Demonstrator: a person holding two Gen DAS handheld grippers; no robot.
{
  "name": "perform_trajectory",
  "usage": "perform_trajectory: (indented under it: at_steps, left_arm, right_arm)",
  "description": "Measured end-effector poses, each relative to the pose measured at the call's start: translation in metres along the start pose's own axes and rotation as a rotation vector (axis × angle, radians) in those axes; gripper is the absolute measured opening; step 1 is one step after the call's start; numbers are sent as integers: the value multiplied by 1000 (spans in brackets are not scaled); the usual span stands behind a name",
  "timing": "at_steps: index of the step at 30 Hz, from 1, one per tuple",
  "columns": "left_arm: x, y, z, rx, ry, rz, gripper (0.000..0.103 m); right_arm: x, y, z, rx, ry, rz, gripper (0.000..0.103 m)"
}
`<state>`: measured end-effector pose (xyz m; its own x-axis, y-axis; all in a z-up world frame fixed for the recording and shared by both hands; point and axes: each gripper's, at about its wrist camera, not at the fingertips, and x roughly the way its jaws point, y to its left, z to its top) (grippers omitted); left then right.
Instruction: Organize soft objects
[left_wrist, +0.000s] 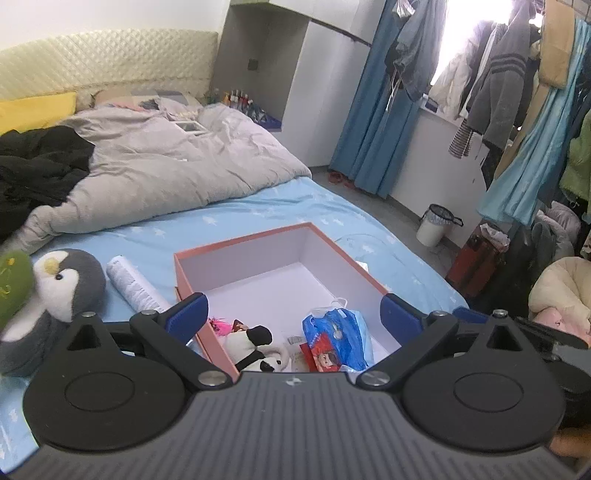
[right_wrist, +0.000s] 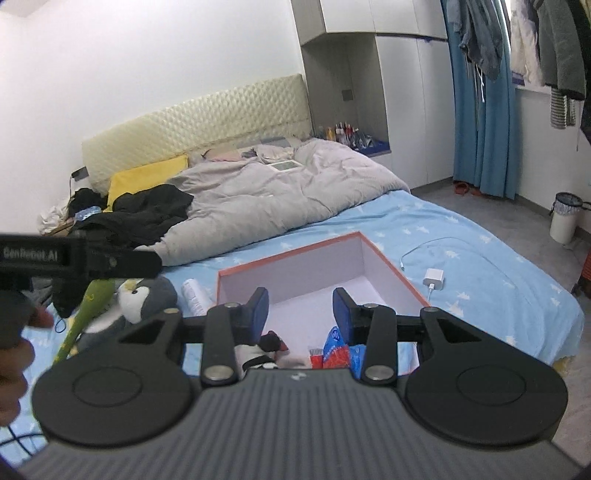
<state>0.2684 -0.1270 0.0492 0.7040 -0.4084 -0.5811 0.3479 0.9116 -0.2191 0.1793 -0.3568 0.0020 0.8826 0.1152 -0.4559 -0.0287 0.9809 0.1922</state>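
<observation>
The box (left_wrist: 280, 258) sits open on the blue sheet (left_wrist: 236, 218) near the foot of the bed, orange outside and pale inside. At its near end lie a small panda toy (left_wrist: 255, 349) and a blue plastic bag (left_wrist: 338, 338), side by side; the far half of the box is bare. Just beside the box on its left stands a grey penguin toy (left_wrist: 55, 295), with a green soft toy (left_wrist: 13, 284) pressed against its far side and a rolled paper (left_wrist: 135, 288) between penguin and box.

The left gripper (left_wrist: 291, 312) hangs over the near end of the box, angled down, its jaws spread wide with nothing between them. The right gripper (right_wrist: 300, 306) is poised over the same end, level and pointing toward the headboard, jaws partly apart and empty. In the right wrist view the left tool crosses in from the left edge above the penguin.

Further up, a grey quilt (left_wrist: 166, 158) is heaped across the bed, with black clothes (left_wrist: 37, 162) beside it. A white charger (right_wrist: 434, 282) lies right of the box.
</observation>
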Motion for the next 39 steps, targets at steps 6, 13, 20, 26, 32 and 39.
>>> perform_trajectory:
  at_steps: [6,13,20,26,32,39]
  left_arm:
    - [-34,-8,-18,9,-10,5,101]
    - [-59,-17,-45,25,-7,6,101]
    - [-66,-24,-66,38,9,18,101]
    - [-64,-24,-80,45,33,23,101]
    - [-66,-21,-92,38,50,26,101]
    - [-68,-14,-99,12,52,37,101]
  right_arm:
    - [-31,3,-14,3,-9,6,41]
    - [-54,7,-31,4,-16,5,41]
    - [-65,16,-49,-28,-24,-27,41]
    - [-65,20,-63,-34,1,-37,41]
    - [-64,22,-73,-20,24,-44,41]
    - [-61,22,-80,-26,47,-59,41]
